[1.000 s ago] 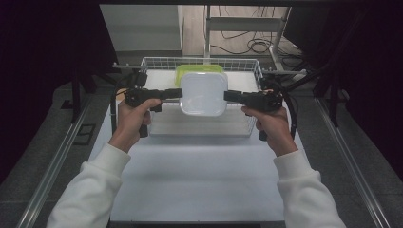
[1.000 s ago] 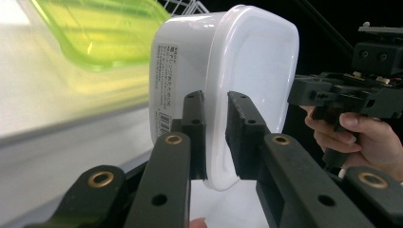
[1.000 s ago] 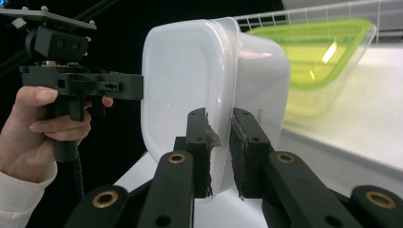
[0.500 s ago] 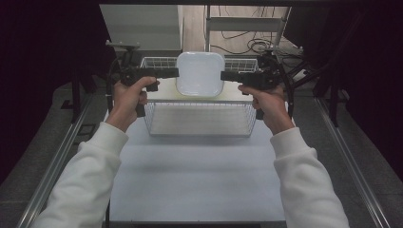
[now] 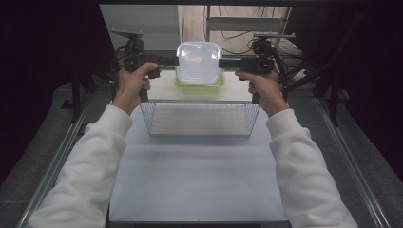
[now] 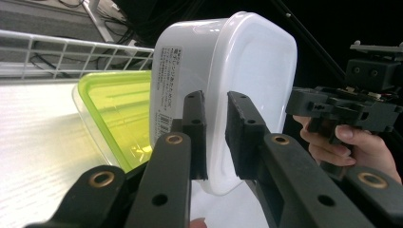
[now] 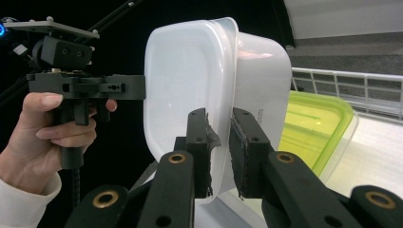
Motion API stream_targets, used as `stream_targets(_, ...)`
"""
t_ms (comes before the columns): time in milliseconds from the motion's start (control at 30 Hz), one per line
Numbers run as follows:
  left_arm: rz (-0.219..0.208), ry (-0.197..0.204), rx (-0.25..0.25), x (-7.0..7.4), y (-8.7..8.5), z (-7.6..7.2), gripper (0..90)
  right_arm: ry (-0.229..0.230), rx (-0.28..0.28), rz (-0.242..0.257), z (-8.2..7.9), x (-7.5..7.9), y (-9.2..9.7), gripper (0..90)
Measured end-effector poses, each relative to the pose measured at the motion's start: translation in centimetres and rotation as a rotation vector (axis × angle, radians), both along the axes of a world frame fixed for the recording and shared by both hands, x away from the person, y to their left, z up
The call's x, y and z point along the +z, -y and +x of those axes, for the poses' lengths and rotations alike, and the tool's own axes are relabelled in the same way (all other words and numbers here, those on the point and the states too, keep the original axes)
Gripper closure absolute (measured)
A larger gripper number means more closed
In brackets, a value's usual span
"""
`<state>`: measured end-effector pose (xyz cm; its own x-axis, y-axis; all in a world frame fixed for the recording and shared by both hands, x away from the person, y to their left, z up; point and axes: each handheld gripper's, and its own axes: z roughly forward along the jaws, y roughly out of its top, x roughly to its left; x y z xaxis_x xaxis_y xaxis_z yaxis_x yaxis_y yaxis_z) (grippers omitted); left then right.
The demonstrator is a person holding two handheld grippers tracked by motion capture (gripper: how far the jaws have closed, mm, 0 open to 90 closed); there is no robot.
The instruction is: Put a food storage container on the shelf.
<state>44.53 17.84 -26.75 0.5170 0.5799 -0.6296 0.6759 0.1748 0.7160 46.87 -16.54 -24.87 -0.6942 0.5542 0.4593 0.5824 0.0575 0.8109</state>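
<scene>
Your left gripper (image 5: 175, 60) and right gripper (image 5: 221, 62) each pinch an opposite rim of the white tub (image 5: 198, 62); the green-lidded box (image 5: 199, 83) lies directly beneath it.

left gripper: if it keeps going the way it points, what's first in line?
The white container itself: the left gripper is shut on its left rim. Past the container, the line runs to the right gripper, clamped on the opposite rim. The green-lidded container looks to sit below that line.
</scene>
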Motion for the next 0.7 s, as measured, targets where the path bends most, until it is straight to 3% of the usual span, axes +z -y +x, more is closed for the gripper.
stream_targets(133,-0.009,-0.015,0.006,-0.2,-0.1,0.8,78.5,-0.009,0.001,-0.002,0.7,0.1,-0.1,77.9)
stream_targets(267,-0.018,-0.040,0.007,-0.9,-0.1,1.4,78.5,-0.056,0.000,0.008,1.8,-0.7,0.0,78.1)
stream_targets(367,-0.041,-0.059,0.004,-0.9,-0.2,1.8,78.8,-0.067,0.000,0.017,2.1,-0.8,0.1,78.1)
stream_targets(433,-0.079,-0.085,-0.002,-1.2,-0.5,2.3,79.0,-0.104,-0.001,0.031,2.6,-0.8,0.2,77.9)
stream_targets(533,-0.085,-0.096,0.003,-1.2,-0.5,2.6,79.1,-0.124,0.001,0.034,3.0,-0.8,0.2,77.5)
stream_targets(600,-0.094,-0.107,0.005,-1.2,-0.5,2.9,79.2,-0.160,-0.007,0.028,3.7,-0.6,0.1,76.3)
stream_targets(700,-0.113,-0.141,0.009,-1.2,-0.5,3.6,79.3,-0.187,-0.017,0.028,4.3,-0.5,0.0,75.3)
